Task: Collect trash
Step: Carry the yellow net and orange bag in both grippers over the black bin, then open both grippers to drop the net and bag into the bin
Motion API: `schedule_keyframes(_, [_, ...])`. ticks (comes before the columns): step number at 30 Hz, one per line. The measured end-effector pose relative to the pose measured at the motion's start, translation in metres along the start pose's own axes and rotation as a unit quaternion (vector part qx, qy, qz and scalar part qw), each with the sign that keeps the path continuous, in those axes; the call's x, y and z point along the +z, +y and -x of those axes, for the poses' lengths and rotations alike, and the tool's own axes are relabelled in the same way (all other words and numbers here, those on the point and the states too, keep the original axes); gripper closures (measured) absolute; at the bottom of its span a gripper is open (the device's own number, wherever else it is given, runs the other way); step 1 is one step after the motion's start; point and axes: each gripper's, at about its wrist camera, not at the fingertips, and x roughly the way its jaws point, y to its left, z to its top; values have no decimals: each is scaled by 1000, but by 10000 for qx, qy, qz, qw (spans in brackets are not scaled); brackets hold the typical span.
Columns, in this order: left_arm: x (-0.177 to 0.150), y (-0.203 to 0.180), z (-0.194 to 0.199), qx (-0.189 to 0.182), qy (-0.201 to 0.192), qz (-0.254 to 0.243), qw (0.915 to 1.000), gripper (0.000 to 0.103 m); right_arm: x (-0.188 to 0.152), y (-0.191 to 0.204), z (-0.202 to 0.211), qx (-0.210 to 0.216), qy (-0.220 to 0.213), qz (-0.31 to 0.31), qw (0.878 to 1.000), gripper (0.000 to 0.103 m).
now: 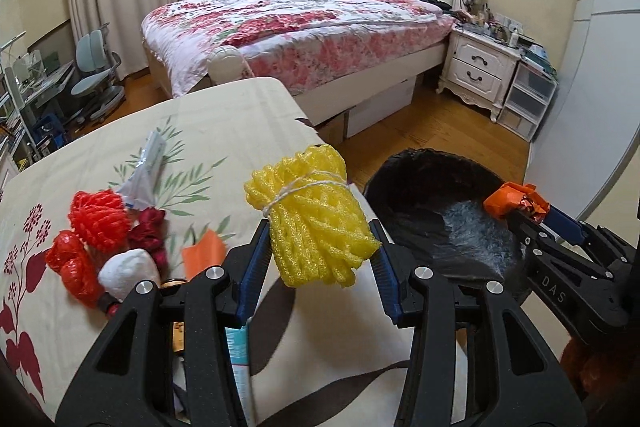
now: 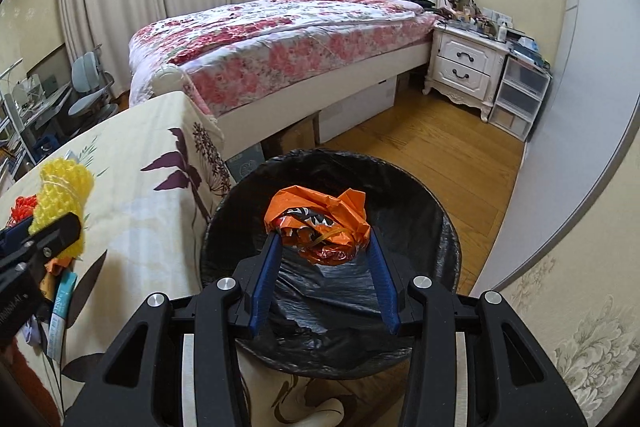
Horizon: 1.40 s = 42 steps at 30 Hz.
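My left gripper is shut on a yellow foam net bundle tied with string, held above the table's right edge; the bundle also shows in the right wrist view. My right gripper is shut on a crumpled orange wrapper, held over the open black-lined trash bin. In the left wrist view the wrapper hangs over the bin. Several pieces of trash lie on the table: red foam net, red bag, white wad, orange scrap, clear wrapper.
The table has a floral cloth and stands left of the bin. A bed, nightstand and plastic drawers stand behind, across a wooden floor. A chair and desk sit far left.
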Motion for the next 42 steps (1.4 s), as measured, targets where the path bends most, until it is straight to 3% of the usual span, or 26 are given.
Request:
schedule_keyframes(12, [4, -46, -39, -69, 249, -301, 9992, 56, -6, -27, -20, -164, 96, -232, 9996, 59])
schedule_keyframes(28, [11, -65, -60, -37, 373, -546, 9978, 55, -4, -44, -32, -294, 187, -457, 9983, 58])
schedule_keyframes(31, [11, -66, -63, -33, 388, -553, 9977, 51, -4, -43, -33, -311, 199, -467, 9982, 57])
schedule_keyframes(33, [11, -67, -63, -28, 363, -563, 9977, 43, -4, -43, -33, -327, 202, -463, 9982, 54])
schedule_keyframes(38, [13, -67, -63, -10, 294, -561, 9980, 31, -4, -45, -32, -388, 165, -505, 9978, 42])
schedule_keyframes(42, [14, -66, -60, -20, 225, -551, 9982, 24, -3, -46, -31, -460, 153, -524, 9974, 42])
